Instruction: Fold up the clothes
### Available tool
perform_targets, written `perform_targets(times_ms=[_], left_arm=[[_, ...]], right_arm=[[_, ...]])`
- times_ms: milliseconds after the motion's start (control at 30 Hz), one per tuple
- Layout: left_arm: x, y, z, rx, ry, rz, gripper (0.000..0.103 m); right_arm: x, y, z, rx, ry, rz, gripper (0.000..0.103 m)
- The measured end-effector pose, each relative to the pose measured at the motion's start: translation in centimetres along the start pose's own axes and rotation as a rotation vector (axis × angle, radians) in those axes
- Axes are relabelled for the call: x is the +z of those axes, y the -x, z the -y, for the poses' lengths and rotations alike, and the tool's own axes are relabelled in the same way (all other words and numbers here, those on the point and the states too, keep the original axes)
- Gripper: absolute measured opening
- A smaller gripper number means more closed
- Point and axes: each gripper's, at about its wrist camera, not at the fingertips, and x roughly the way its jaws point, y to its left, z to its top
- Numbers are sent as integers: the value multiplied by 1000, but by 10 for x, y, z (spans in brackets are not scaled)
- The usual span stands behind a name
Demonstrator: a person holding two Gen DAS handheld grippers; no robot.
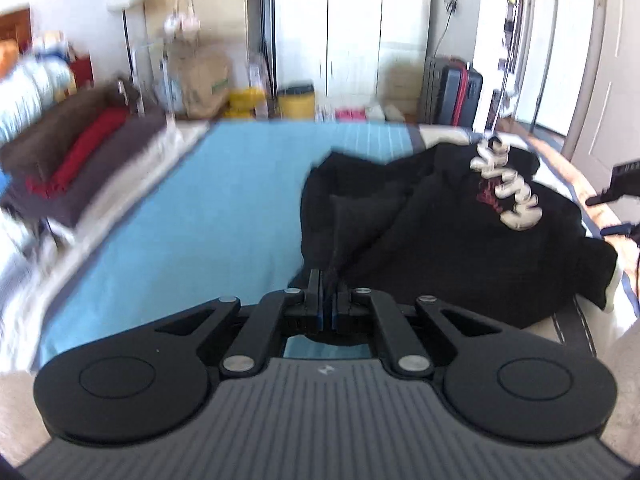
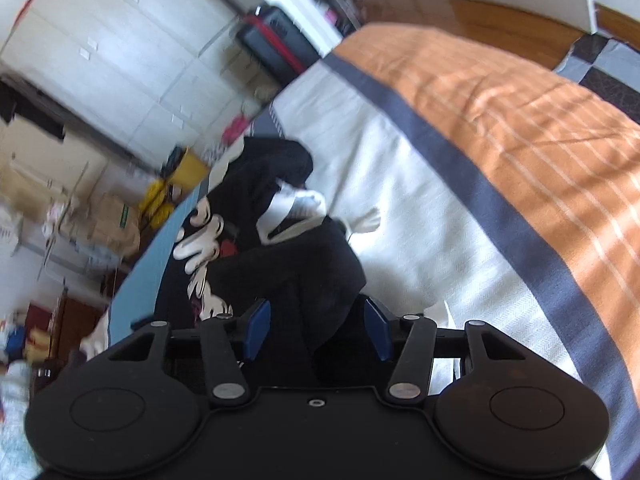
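A home bedroom: striped bed [image 2: 500, 128], white wardrobe [image 1: 352, 24], suitcase [image 1: 454, 90] (folded clothes [image 1: 80, 152] stacked bedside).

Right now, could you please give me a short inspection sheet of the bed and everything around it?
Surface: bedspread in blue, white and orange bands with dark stripes.
Job's things: black shirt with pale lettering, crumpled, not yet folded.
Clutter: folded stack of brown and red clothes at the bed's edge.
Grippers: left gripper with jaws shut on the shirt's fabric; right gripper with jaws apart, black fabric between them.
Cables: nothing seen on the bed.
Surroundings: white wardrobe, dark suitcase, paper bag, yellow tub.
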Motion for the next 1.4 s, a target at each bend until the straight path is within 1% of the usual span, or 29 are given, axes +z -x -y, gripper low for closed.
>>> perform_targets(times_ms=[67,100,133,233,300,367,467,500,533,567,600,633,667,767,833,900,967,1033,1067,1100,1167,1233,1267,1300,1333,1367,1400], left_arm=[[-3,-4,-5,-15,20,-16,3],[-3,-4,-6,-16,22,-14,3],[-4,-3,-5,-17,23,-10,3],[0,-3,-4,-21,22,5,3],[2,-3,-2,-23,22,13,3],[5,-5,-2,-22,28,10,3],[4,-10,-1,-12,29,-8,3],[4,-11,-1,-10,31,-17,3],[3,-12,-1,-9,35,-25,3],[3,-13,-2,-11,40,-33,3],[3,-14,-2,-14,44,-37,3],[4,-14,-3,-17,44,-37,3],[4,-15,-3,-20,44,-38,3],[7,-14,0,-56,52,-40,3],[8,-9,7,-69,29,-26,3],[9,-4,15,-77,-9,-8,3],[11,-1,20,-105,-24,0,3],[13,-5,22,-136,-30,-11,3],[15,-12,22,-151,-37,-27,3],[17,-23,24,-163,-50,-57,3],[27,-54,25,-190,-66,-140,3],[43,-94,27,-241,-83,-214,3],[56,-115,28,-247,-106,-238,3],[75,-137,31,-224,-154,-239,3],[97,-156,33,-180,-204,-225,3],[125,-171,36,-103,-255,-186,3],[157,-178,36,-43,-272,-130,3]], right_arm=[[18,-4,-7,2,119,-107,60],[26,-5,-10,-3,188,-157,64],[32,-6,-11,-30,254,-197,68],[38,-11,-6,-138,404,-302,68],[35,-13,2,-164,491,-353,68],[33,-18,9,-117,506,-379,68],[34,-34,27,-65,372,-411,68],[33,-41,29,-58,354,-420,68],[31,-47,32,-50,340,-429,65],[27,-54,32,-38,357,-434,59],[24,-60,31,-16,363,-461,21],[25,-61,33,13,337,-469,7],[28,-53,33,21,310,-420,7],[43,-6,31,27,317,-197,7],[44,35,28,62,329,-99,7],[36,76,26,88,360,-22,7],[25,112,28,93,370,37,7],[16,131,35,82,369,51,7],[13,132,39,72,365,38,7],[12,126,42,58,361,5,7],[16,102,46,5,355,-58,7],[27,61,45,-30,358,-123,7],[34,39,43,-44,359,-151,7],[44,16,37,-65,364,-165,7],[55,-4,29,-93,372,-160,7],[71,-21,18,-95,375,-143,7],[89,-31,-2,-82,408,-111,7]])
